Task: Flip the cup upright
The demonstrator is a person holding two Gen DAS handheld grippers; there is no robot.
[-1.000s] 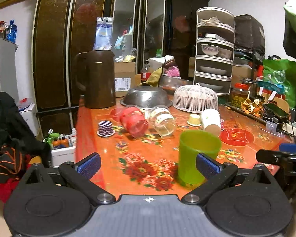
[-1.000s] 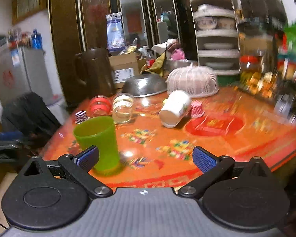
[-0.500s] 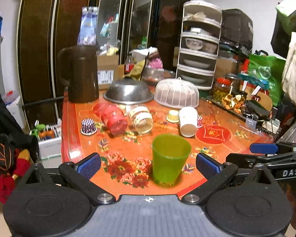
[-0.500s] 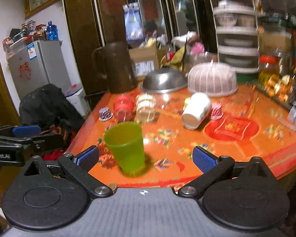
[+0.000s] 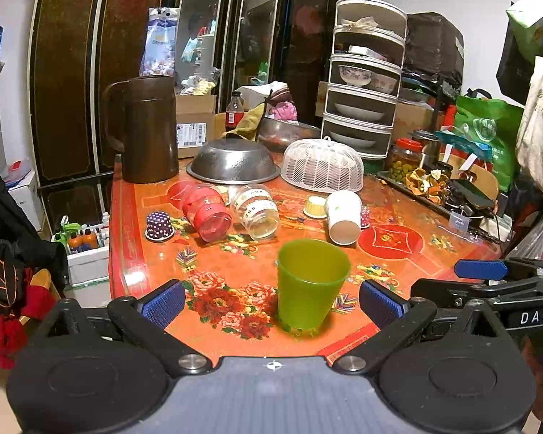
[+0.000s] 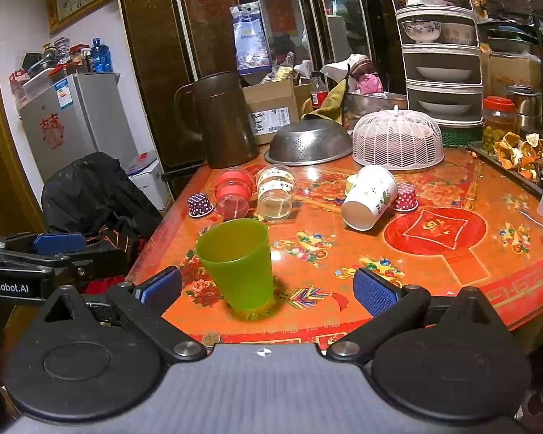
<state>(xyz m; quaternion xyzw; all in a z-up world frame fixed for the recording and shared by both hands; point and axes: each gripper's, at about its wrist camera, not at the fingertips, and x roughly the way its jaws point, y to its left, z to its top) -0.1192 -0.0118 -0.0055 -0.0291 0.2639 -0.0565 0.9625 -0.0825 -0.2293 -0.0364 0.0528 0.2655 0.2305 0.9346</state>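
Both my grippers, left gripper (image 5: 271, 298) and right gripper (image 6: 266, 287), hang spread wide, empty; green cup (image 5: 311, 284) stands upright near the table (image 6: 434, 275) edge — light, thin, slippery plastic, I'd pinch mid-wall gently.

Brown jug (image 5: 146, 128), steel colander (image 5: 233, 162), white mesh cover (image 5: 324, 164) on table's far side.

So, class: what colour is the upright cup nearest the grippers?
Translucent lime green cup; clearest in the left wrist view.
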